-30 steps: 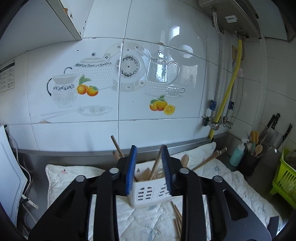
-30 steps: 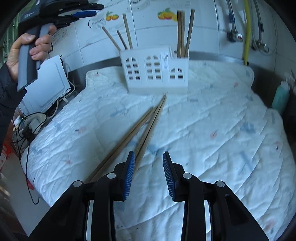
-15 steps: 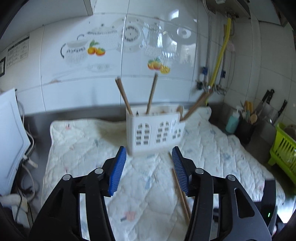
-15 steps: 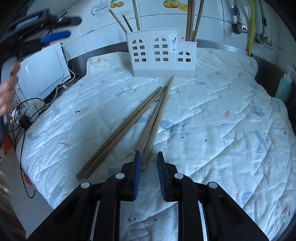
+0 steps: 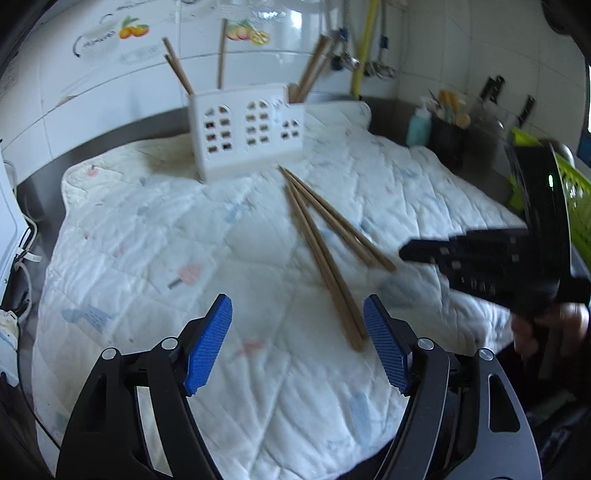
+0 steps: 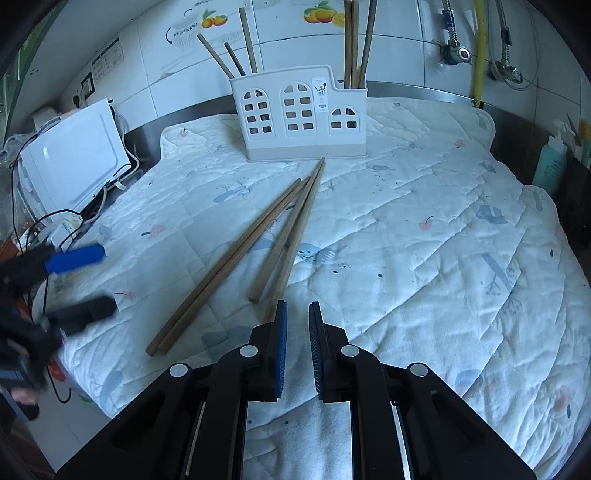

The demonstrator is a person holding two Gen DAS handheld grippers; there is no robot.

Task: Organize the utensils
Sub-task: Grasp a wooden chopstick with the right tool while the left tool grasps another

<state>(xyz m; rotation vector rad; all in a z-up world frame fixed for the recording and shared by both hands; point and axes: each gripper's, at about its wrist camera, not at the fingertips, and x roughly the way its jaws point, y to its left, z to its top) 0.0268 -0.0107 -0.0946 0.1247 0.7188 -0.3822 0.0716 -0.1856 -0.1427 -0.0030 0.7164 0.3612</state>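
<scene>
Partly done — some sticks stand in holder (image 6: 299,118), four chopsticks (image 6: 284,236) left mid-frame; left gripper (image 5: 297,343) wide, right gripper (image 6: 296,347) narrow, empty.

cool, bluish daylight, fairly bright and even in both views. glare on the glossy wall tiles (image 5: 288,22) at top of the left view, washing out the printed fruit. soft, faint shadows only, under the holder (image 6: 299,118) and chopsticks (image 6: 280,236). strong fisheye bending, dark vignette in every corner. left view smeared by motion blur throughout, worst on the right gripper (image 5: 480,258) at its edge. right view sharp, except the blurred left gripper (image 6: 70,277) at far left.
</scene>
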